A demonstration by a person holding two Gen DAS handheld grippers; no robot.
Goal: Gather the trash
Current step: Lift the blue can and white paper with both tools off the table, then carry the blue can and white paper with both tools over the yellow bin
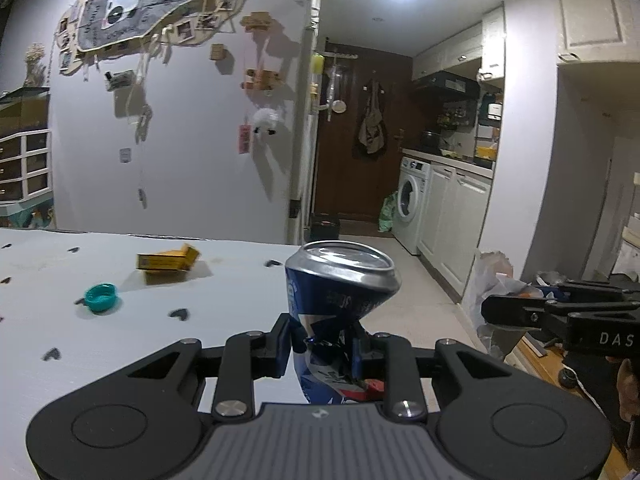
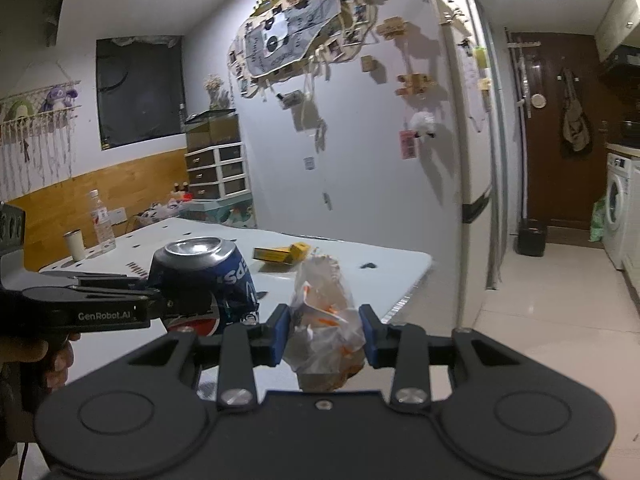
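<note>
The left tool (image 1: 324, 350) is clamped on a crushed blue can (image 1: 340, 300), held above the white surface (image 1: 60, 320). The right tool (image 2: 323, 332) pinches a crumpled plastic bag (image 2: 326, 320) just beside the can. Ahead of both tools lie a yellow box (image 1: 166, 261) and a teal cap (image 1: 101, 297).

Left tongs (image 1: 325, 346): fingers closed tight against crushed can (image 1: 340, 304), held upright, raised off counter, level pose pointing forward. Right tongs (image 2: 325, 330): blue pads (image 2: 280, 330) pinching crumpled plastic bag (image 2: 326, 320), also raised, level. In right view, left tongs enter from left, person's hand (image 2: 56, 360) wrapped round handle. Both tongs side by side, near each other, not touching.
</note>
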